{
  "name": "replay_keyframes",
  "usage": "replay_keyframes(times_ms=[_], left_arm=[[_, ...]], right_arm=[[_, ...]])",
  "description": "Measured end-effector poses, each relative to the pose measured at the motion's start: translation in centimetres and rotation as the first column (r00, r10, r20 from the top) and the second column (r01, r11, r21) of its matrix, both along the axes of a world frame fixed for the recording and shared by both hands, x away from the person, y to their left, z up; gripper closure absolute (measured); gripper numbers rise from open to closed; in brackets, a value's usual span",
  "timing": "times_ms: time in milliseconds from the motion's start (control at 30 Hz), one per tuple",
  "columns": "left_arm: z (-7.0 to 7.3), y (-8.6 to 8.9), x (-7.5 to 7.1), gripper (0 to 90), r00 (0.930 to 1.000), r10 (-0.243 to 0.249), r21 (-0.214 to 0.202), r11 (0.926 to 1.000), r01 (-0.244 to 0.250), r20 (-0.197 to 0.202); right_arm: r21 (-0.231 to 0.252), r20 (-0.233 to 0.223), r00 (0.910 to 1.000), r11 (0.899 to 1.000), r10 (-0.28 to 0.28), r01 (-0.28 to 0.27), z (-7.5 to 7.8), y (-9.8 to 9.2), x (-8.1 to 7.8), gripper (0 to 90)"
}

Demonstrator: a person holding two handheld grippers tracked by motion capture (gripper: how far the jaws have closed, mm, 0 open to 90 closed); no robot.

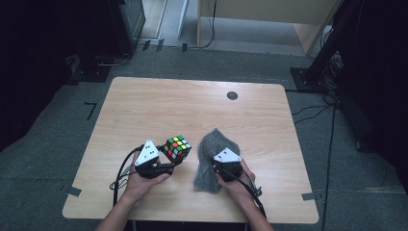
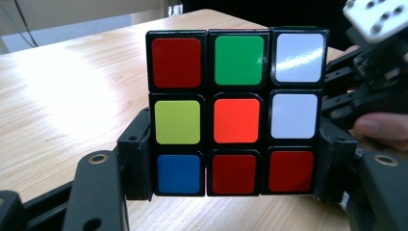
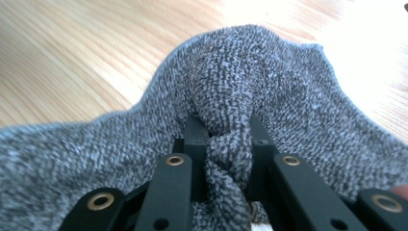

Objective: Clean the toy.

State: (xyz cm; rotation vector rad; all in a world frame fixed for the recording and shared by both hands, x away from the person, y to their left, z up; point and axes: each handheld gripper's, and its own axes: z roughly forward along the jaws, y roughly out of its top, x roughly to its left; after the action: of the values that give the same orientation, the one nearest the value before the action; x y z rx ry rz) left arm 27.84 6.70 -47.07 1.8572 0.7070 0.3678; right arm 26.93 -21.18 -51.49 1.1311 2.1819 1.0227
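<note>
Holding the cube (image 1: 176, 147) clamped in my left gripper (image 1: 168, 161), at seven o'clock on the table (image 1: 144, 106). My right gripper (image 1: 219, 166) pinches a fold of grey cloth (image 1: 216, 144) at five o'clock. Both grasps secured; wiping the cube appears outstanding.

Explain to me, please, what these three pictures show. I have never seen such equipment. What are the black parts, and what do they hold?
A person sits at a wooden table and holds a hand tool with two black jaws in each hand. One picture looks down from above; the other two come from small cameras on the tools. The left gripper is shut on a colour puzzle cube, clamped at its sides. The right gripper is shut on a bunched fold of grey knitted cloth, which lies on the table beside the cube.
</note>
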Motion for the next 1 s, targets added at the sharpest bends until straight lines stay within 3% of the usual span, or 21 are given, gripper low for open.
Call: replay_keyframes(times_ms=[67,133,267,367,433,567,633,667,833,933,1000], left_arm=[[0.0,0.0,0.1,34.1,1.0000,-0.005,-0.002,1.0000,0.005,-0.004],[-0.1,-0.1,-0.1,34.0,0.9997,-0.017,0.024,0.9996,0.017,0.014],[-0.2,-0.9,-0.6,34.1,0.9974,-0.056,0.053,0.9971,0.054,0.044],[-0.3,-1.6,-1.1,34.1,0.9931,-0.100,0.070,0.9930,0.095,0.061],[-0.4,-2.2,-1.4,34.1,0.9891,-0.127,0.084,0.9891,0.120,0.075],[-0.4,-3.1,-2.3,34.1,0.9768,-0.181,0.115,0.9792,0.167,0.115],[-0.3,-3.2,-2.7,34.1,0.9710,-0.195,0.114,0.9770,0.181,0.138],[-0.1,-3.3,-2.8,34.2,0.9693,-0.197,0.115,0.9767,0.181,0.147],[0.2,-3.0,-2.9,34.3,0.9680,-0.187,0.117,0.9787,0.169,0.168],[0.7,-2.6,-2.7,34.3,0.9698,-0.177,0.063,0.9837,0.169,0.168],[0.8,-2.5,-2.5,34.3,0.9737,-0.168,0.059,0.9852,0.161,0.153]], right_arm=[[0.102,0.004,0.9999,0.995,-0.016,0.015,1.0,-0.6,0.1,78.8],[0.219,0.028,0.9992,0.975,-0.029,0.022,2.4,-1.3,-0.1,78.7],[0.352,0.110,0.9939,0.936,-0.012,-0.028,5.4,-2.1,-1.2,78.4],[0.398,0.164,0.9857,0.912,0.039,-0.103,7.4,-1.8,-2.3,78.3],[0.394,0.189,0.9782,0.906,0.087,-0.156,8.3,-1.0,-3.0,78.3],[0.369,0.209,0.9650,0.901,0.158,-0.227,9.2,0.7,-4.0,78.3],[0.380,0.193,0.9665,0.895,0.169,-0.233,9.2,0.9,-3.9,78.3],[0.379,0.184,0.9685,0.897,0.169,-0.228,9.0,0.9,-3.8,78.4],[0.374,0.114,0.9875,0.916,0.109,-0.145,7.7,-0.3,-2.6,78.2],[0.341,0.082,0.9937,0.935,0.077,-0.100,7.3,-0.8,-2.2,78.2],[0.343,0.082,0.9940,0.935,0.073,-0.096,7.3,-0.9,-2.2,77.9]])
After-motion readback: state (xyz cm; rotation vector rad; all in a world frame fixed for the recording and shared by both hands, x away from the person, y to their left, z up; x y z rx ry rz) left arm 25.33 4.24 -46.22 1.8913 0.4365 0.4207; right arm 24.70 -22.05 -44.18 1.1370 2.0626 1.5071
